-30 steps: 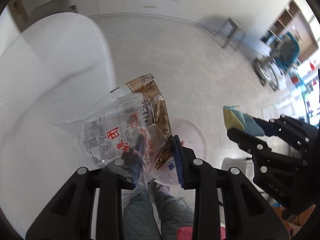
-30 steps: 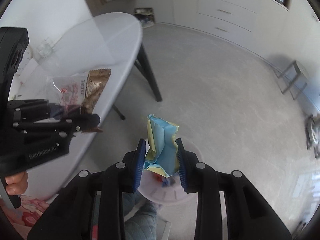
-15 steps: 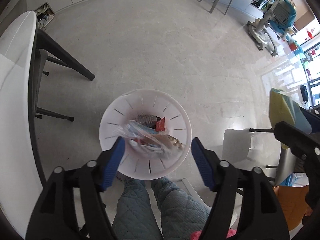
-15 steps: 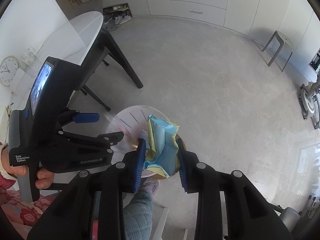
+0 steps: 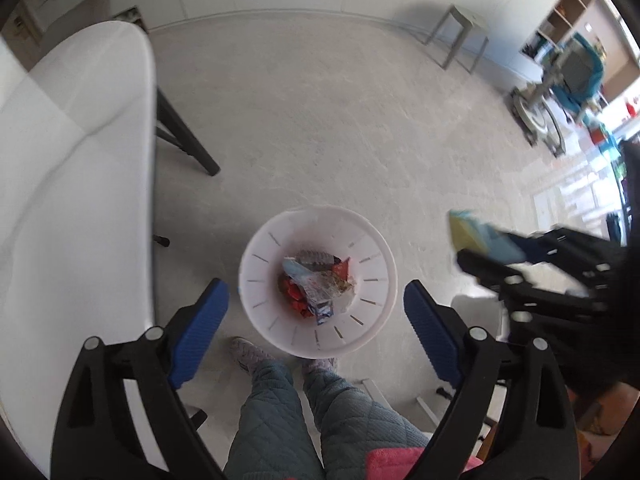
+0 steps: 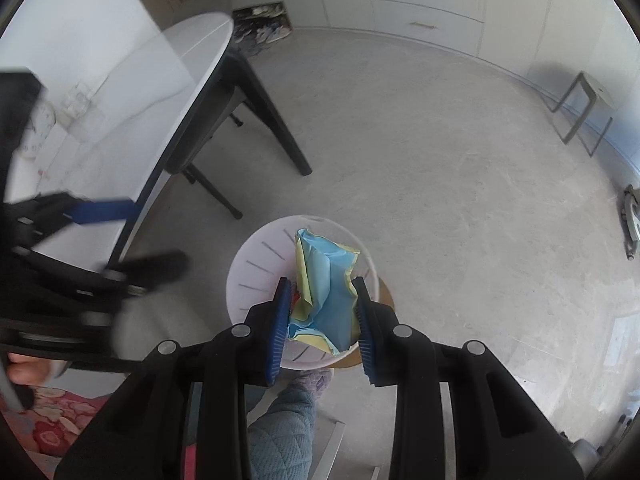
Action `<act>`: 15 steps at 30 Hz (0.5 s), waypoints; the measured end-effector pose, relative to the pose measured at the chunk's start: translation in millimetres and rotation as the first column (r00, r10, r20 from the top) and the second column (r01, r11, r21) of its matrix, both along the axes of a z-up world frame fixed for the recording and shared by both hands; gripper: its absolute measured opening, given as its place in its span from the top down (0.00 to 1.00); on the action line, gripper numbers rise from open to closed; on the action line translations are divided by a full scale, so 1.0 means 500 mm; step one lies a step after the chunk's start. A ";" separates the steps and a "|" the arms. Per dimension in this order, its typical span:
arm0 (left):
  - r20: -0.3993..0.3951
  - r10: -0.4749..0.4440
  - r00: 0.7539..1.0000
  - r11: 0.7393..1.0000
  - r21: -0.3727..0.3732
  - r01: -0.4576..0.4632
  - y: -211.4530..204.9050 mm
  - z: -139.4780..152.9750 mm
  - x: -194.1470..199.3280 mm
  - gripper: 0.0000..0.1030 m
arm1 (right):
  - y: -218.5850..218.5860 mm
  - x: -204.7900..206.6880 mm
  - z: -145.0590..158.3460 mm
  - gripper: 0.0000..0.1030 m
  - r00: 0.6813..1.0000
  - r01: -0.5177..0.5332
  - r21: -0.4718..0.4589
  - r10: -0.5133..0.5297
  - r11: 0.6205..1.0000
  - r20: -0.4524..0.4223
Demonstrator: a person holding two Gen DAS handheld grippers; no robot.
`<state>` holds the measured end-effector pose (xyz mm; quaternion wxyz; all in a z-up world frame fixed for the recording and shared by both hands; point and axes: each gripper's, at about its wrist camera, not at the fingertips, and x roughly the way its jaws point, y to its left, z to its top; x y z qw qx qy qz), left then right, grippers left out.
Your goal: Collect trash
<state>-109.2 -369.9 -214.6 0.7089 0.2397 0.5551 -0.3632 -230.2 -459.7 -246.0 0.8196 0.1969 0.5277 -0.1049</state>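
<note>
Since a second ago the clear-and-brown snack wrapper (image 5: 320, 286) has left the left gripper (image 5: 316, 312) and is now lying in the white bin (image 5: 256, 276) on top of red and blue scraps, and both hands have swung away from the table to hang over that bin. The left gripper's jaws are opening, nearly at their widest, with nothing between them; they are pointing steeply down at the bin's mouth, which looks like a drop straight in.

The blue-and-yellow packet (image 6: 326, 298) is being pinched at a narrow width between the blue pads of the right gripper (image 6: 322, 314), crumpled and standing upright above the bin's rim (image 6: 240, 276). It is being held there, I judge, so that letting go will send it inside rather than onto the floor.

The bin is standing on the grey floor just in front of the person's slippered feet (image 5: 250, 354), beside the white table (image 5: 80, 160) with its dark legs.
</note>
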 end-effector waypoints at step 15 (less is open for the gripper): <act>0.043 0.232 0.972 0.972 0.017 -0.233 0.136 0.055 0.055 0.08 | 0.075 0.143 -0.178 0.02 0.977 -0.077 0.065 0.088 0.995 -0.192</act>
